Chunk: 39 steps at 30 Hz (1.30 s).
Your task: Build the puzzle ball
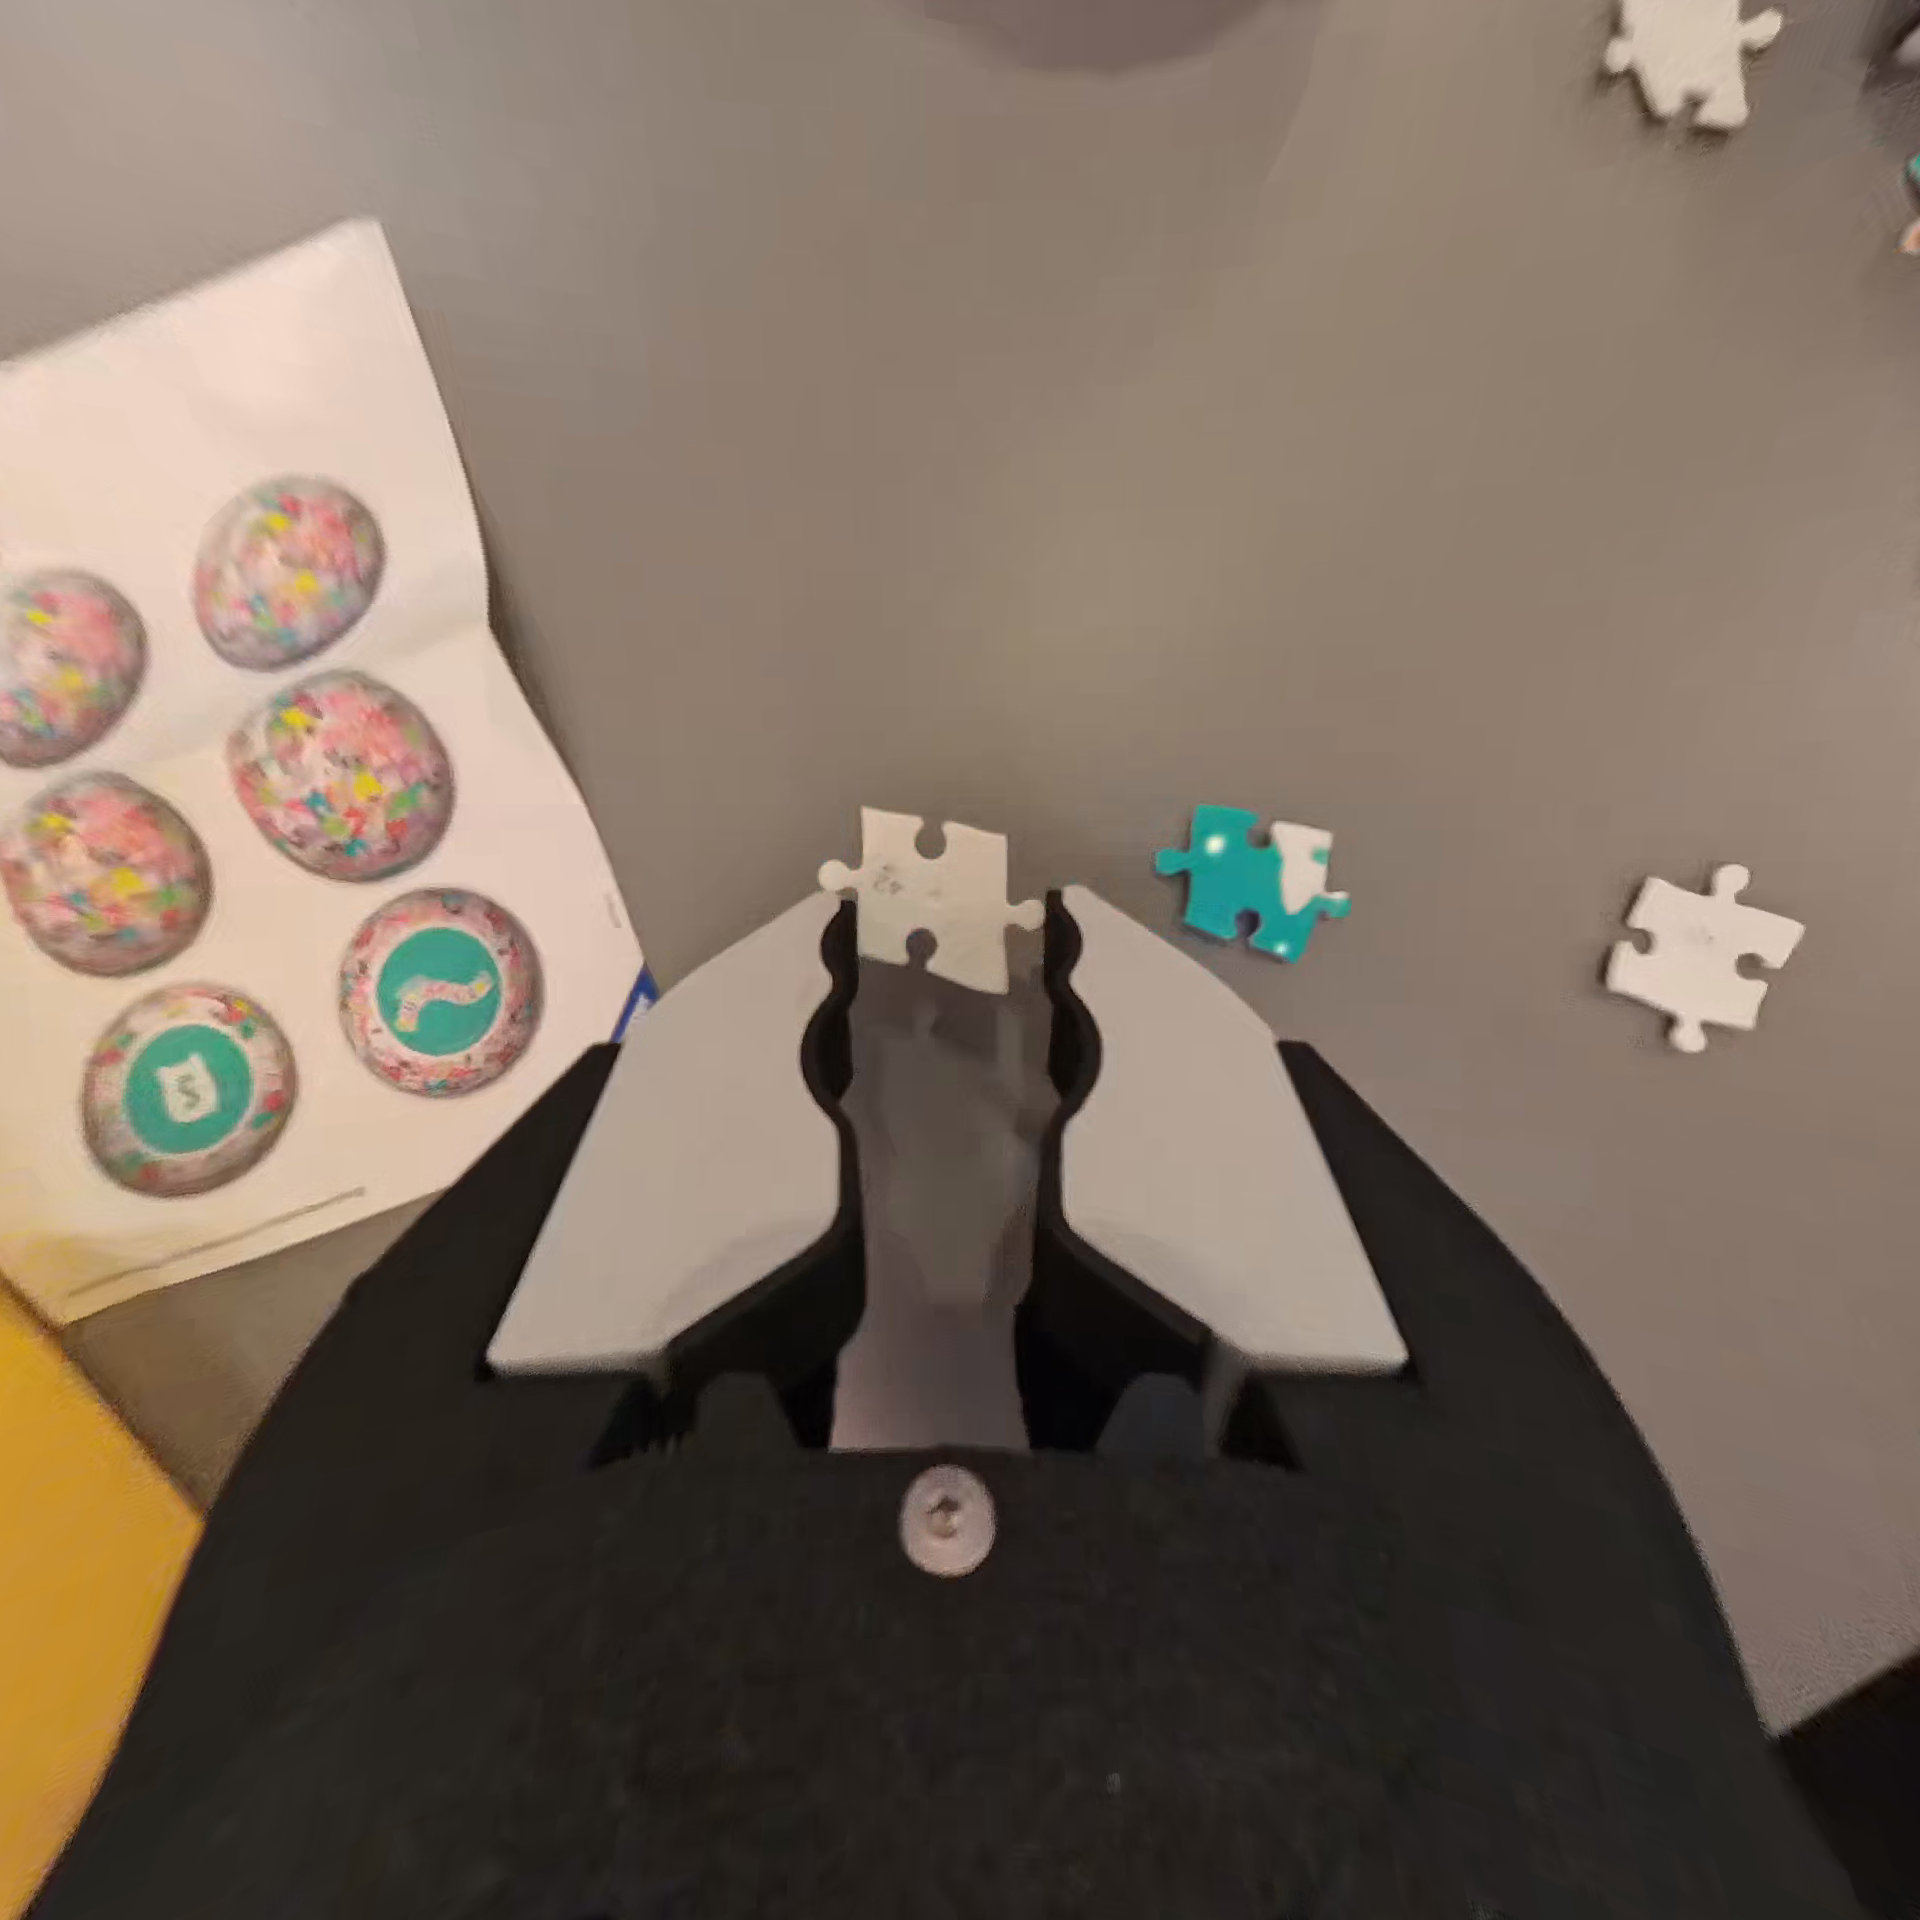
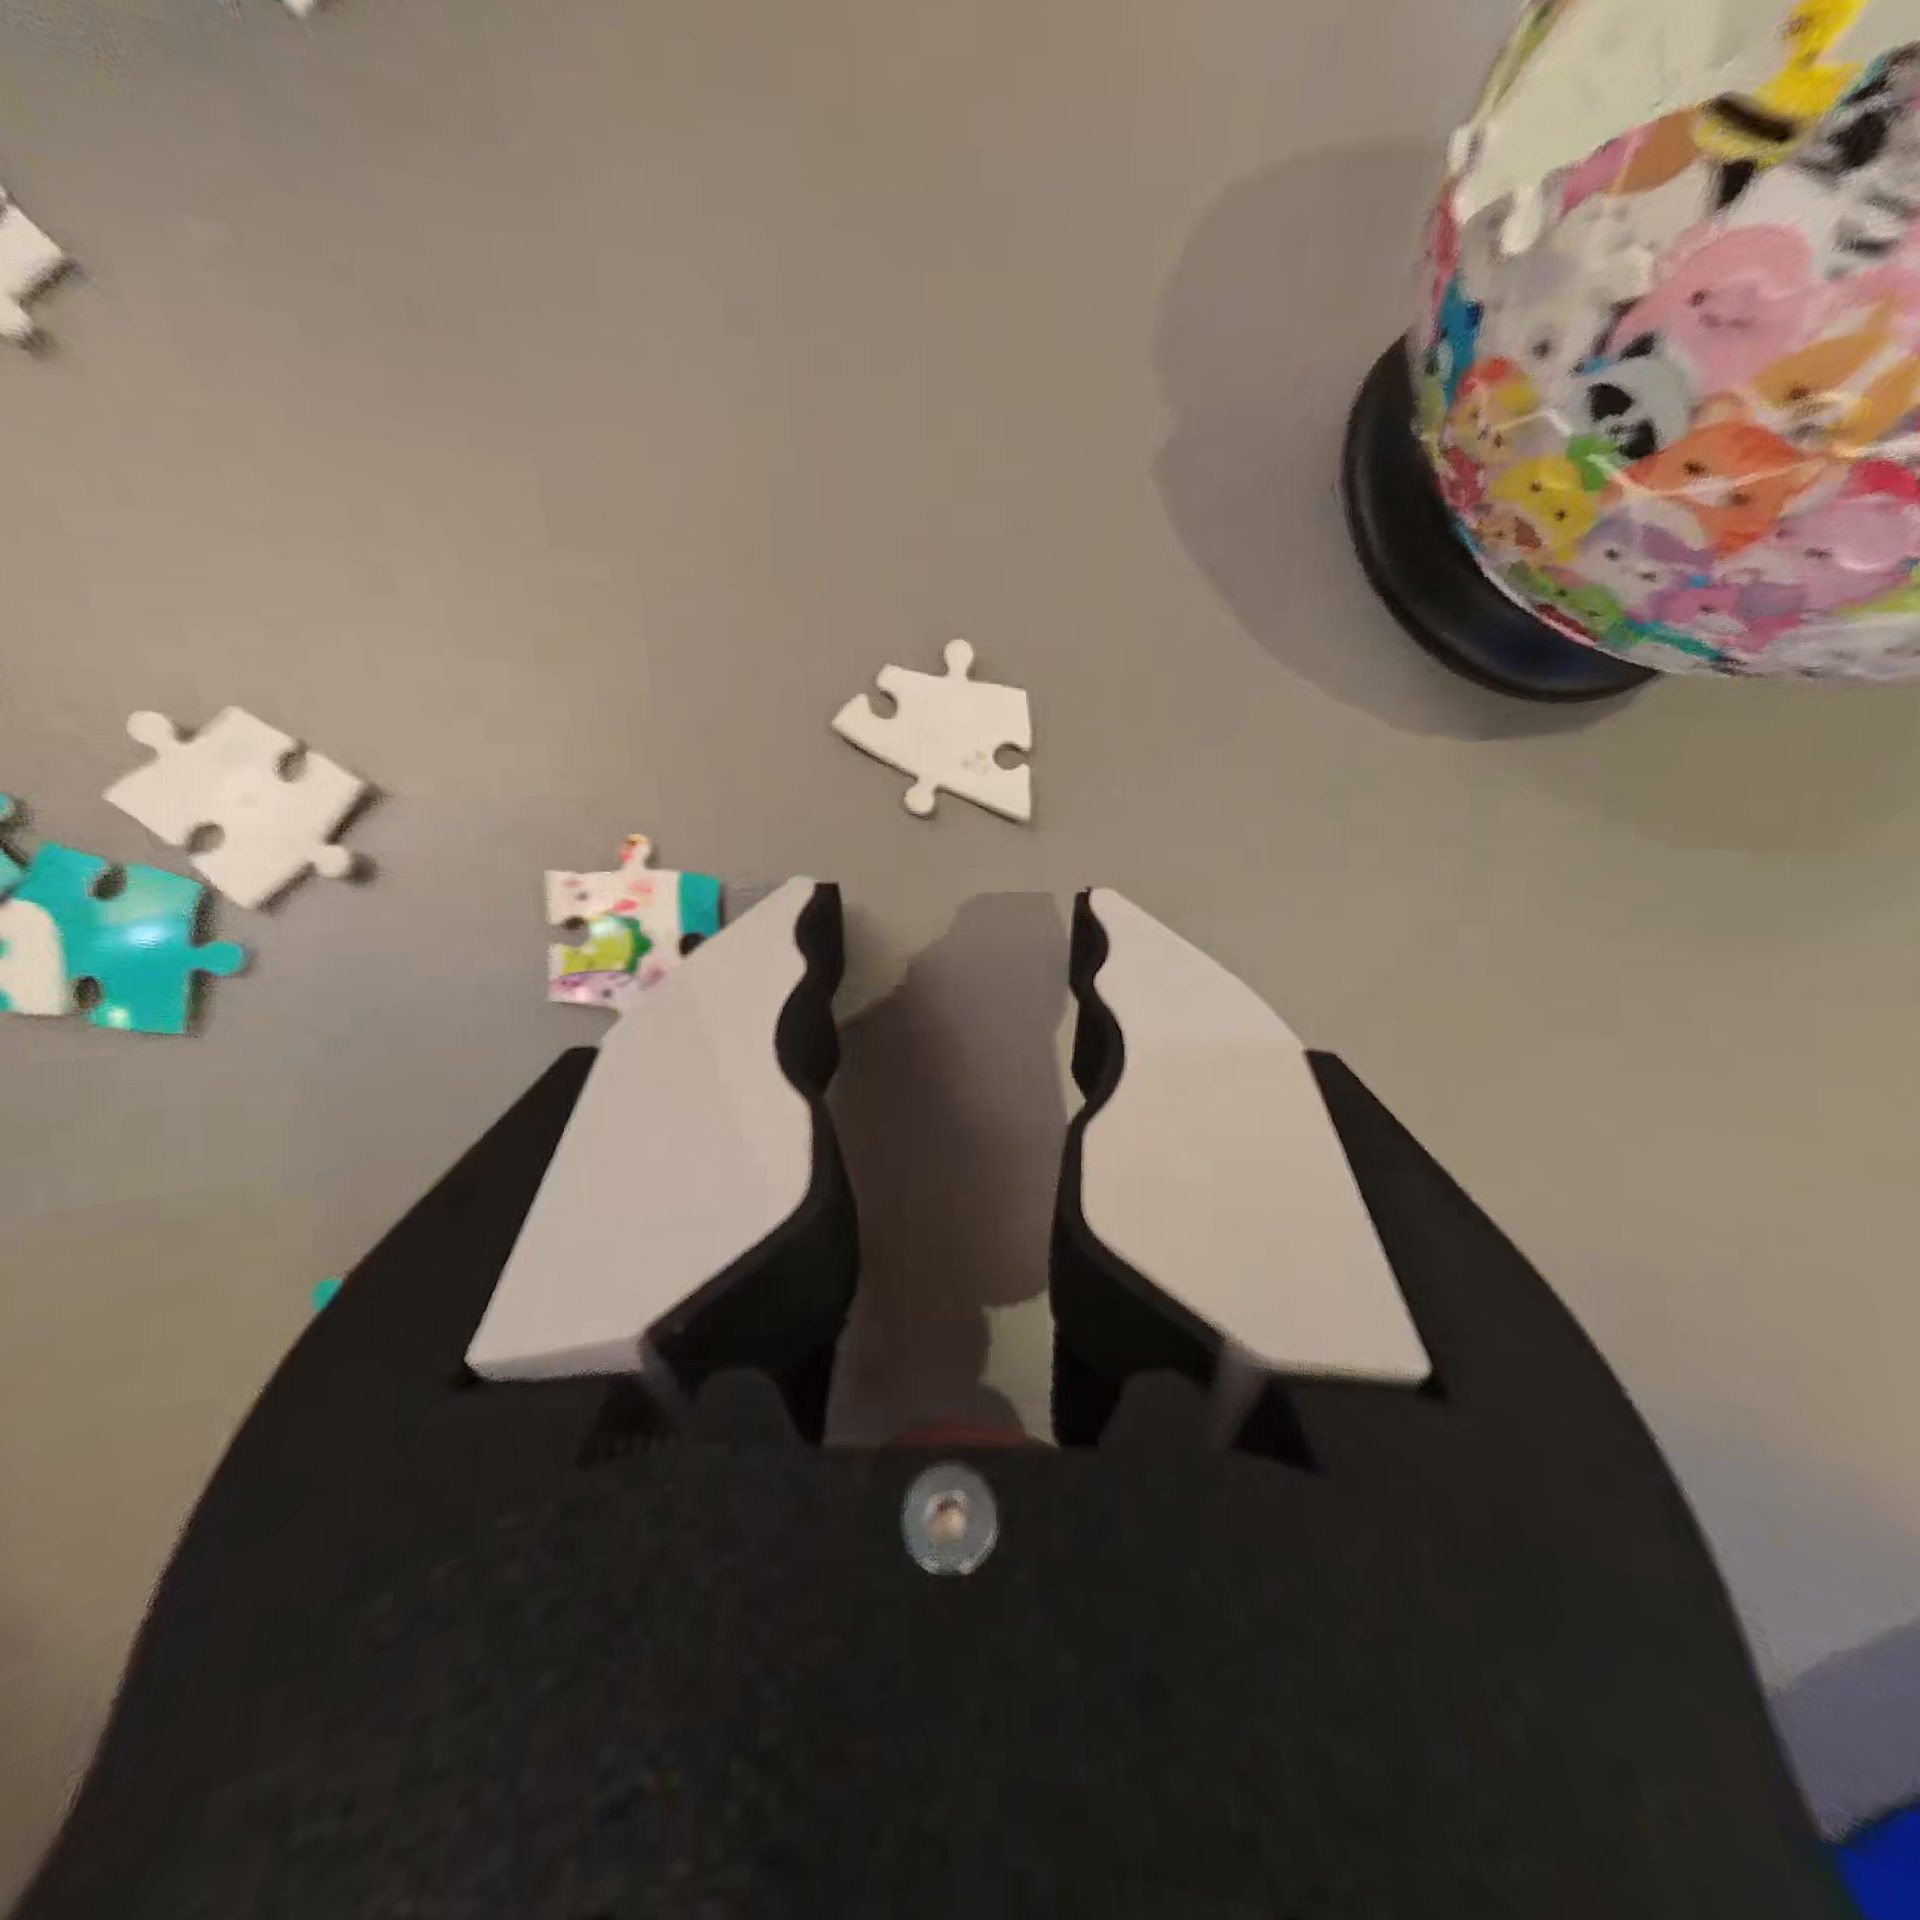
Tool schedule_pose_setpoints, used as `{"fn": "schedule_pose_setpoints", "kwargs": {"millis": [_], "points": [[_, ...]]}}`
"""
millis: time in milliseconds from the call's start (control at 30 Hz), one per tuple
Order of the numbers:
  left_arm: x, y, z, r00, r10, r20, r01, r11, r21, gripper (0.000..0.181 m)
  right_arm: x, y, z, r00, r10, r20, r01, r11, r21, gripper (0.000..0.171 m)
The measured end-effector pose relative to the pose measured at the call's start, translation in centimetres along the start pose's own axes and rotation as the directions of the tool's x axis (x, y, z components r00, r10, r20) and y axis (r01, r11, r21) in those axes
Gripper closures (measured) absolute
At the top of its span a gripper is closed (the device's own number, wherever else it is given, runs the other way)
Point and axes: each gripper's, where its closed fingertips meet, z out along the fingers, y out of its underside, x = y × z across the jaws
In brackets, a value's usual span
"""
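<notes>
While your left gripper (image 1: 948, 914) points down at the grey table (image 1: 1143, 520), it has a white puzzle piece (image 1: 935, 899) pinched between its fingertips, blank side toward the camera, the jaws narrowed to about the piece's width and touching its side tabs. The piece appears lifted clear of the surface, though the view from above makes that hard to confirm. Holding it by the edges probably keeps the tabs and notches free for fitting. To the left lies a printed sheet (image 1: 312, 520) showing pictures of the finished ball from several sides (likely kept near as a reference). Just right of the held piece rests a teal piece (image 1: 1236, 883), picture side up, and farther right a white piece (image 1: 1704, 956) lies face down; another white one (image 1: 1683, 52) sits at the far top right. Your right gripper (image 2: 956, 914) hovers over the table with its jaws parted and nothing between them, ready for a pick. Ahead of it lies a blank face-down piece (image 2: 945, 738); just beside its left finger is a colourful piece (image 2: 613, 925), with a white piece (image 2: 244, 800) and a teal piece (image 2: 104, 956) farther left. The puzzle ball (image 2: 1683, 364) stands at the upper right, well apart from the loose pieces, seated on a dark round stand (image 2: 1455, 582) that keeps it from rolling. Its upper part looks unfinished.
</notes>
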Motion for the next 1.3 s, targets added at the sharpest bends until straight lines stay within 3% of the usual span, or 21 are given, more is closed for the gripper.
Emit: {"fn": "schedule_pose_setpoints", "kwargs": {"millis": [100, 167, 267, 333, 433, 500, 667, 700, 733, 800, 833, 900, 933, 1000, 1067, 1133, 1200, 1300], "points": [[-0.1, -0.5, 0.1, 0.976, -0.124, -0.181, 0.143, 0.985, 0.099, 0.148, -0.9, -1.3, 1.4, 0.991, -0.015, 0.137, 0.011, 0.999, 0.032, 0.124], [0.7, -0.4, 0.4, 0.943, -0.161, -0.290, 0.198, 0.975, 0.101, 0.147, 0.1, -2.0, 1.9, 0.996, -0.032, 0.086, 0.029, 0.999, 0.039, 0.123], [0.2, 0.8, 1.8, 0.973, -0.088, -0.215, 0.101, 0.994, 0.049, 0.147, 0.5, -2.1, 2.4, 0.996, -0.071, 0.051, 0.070, 0.997, 0.033, 0.124], [0.1, 0.7, 2.0, 0.985, -0.009, -0.175, 0.014, 0.999, 0.028, 0.147, 0.0, -2.4, 2.7, 0.995, -0.060, 0.079, 0.055, 0.996, 0.074, 0.141], [-1.1, 0.8, 2.5, 0.995, 0.064, -0.081, -0.065, 0.998, -0.012, 0.147, -0.2, -2.5, 2.7, 0.997, -0.031, 0.075, 0.025, 0.996, 0.082, 0.142], [-1.2, 0.4, 2.3, 0.996, 0.049, -0.071, -0.051, 0.998, -0.024, 0.129, -0.2, -2.5, 2.7, 0.997, -0.037, 0.061, 0.032, 0.995, 0.092, 0.142], [-0.4, -3.4, -0.3, 0.997, 0.055, -0.058, -0.049, 0.994, 0.096, 0.117, 0.3, -3.1, 2.6, 0.997, 0.015, 0.071, -0.024, 0.992, 0.126, 0.144], [0.7, -4.6, -0.9, 0.994, 0.059, -0.097, -0.044, 0.988, 0.146, 0.119, 0.3, -3.8, 2.2, 0.997, 0.028, 0.079, -0.041, 0.984, 0.174, 0.145], [2.4, -5.9, -1.5, 0.983, 0.056, -0.174, -0.021, 0.980, 0.198, 0.122, 0.2, -4.8, 1.4, 0.996, 0.019, 0.093, -0.040, 0.972, 0.233, 0.171], [6.4, -8.8, -2.1, 0.918, 0.028, -0.396, 0.090, 0.957, 0.276, 0.125, -0.7, -7.9, -0.9, 0.993, -0.034, 0.113, -0.016, 0.910, 0.415, 0.171], [7.9, -9.6, -2.0, 0.871, 0.009, -0.491, 0.141, 0.953, 0.267, 0.123, -0.3, -8.8, -1.6, 0.998, -0.053, 0.036, 0.031, 0.891, 0.452, 0.171], [8.9, -8.4, -1.1, 0.822, -0.033, -0.569, 0.139, 0.980, 0.144, 0.127, 1.6, -6.9, -1.2, 0.983, -0.109, -0.149, 0.145, 0.956, 0.254, 0.171], [9.1, -7.2, -1.2, 0.807, -0.054, -0.588, 0.148, 0.983, 0.113, 0.130, 1.7, -5.9, -1.1, 0.980, -0.114, -0.166, 0.145, 0.972, 0.186, 0.171], [8.9, -5.0, -2.8, 0.806, -0.055, -0.589, 0.193, 0.966, 0.174, 0.147, -0.6, -6.4, -2.1, 0.996, -0.030, -0.082, 0.051, 0.963, 0.263, 0.171], [7.8, -2.5, -4.5, 0.827, -0.109, -0.552, 0.280, 0.931, 0.235, 0.138, -3.0, -7.0, -3.1, 0.999, 0.006, -0.044, 0.009, 0.945, 0.326, 0.169], [9.1, 0.7, -6.2, 0.794, -0.116, -0.597, 0.293, 0.933, 0.208, 0.129, -5.2, -6.6, -3.0, 0.998, -0.045, -0.044, 0.055, 0.961, 0.272, 0.168], [10.1, 3.6, -5.9, 0.866, -0.056, -0.496, 0.167, 0.969, 0.182, 0.131, -8.3, -7.0, -2.6, 0.996, -0.090, 0.015, 0.082, 0.959, 0.271, 0.164], [13.0, 3.9, -5.1, 0.918, 0.189, -0.349, -0.115, 0.968, 0.222, 0.136, -15.3, -7.9, -1.4, 0.949, -0.160, 0.270, 0.090, 0.963, 0.254, 0.147]]}}
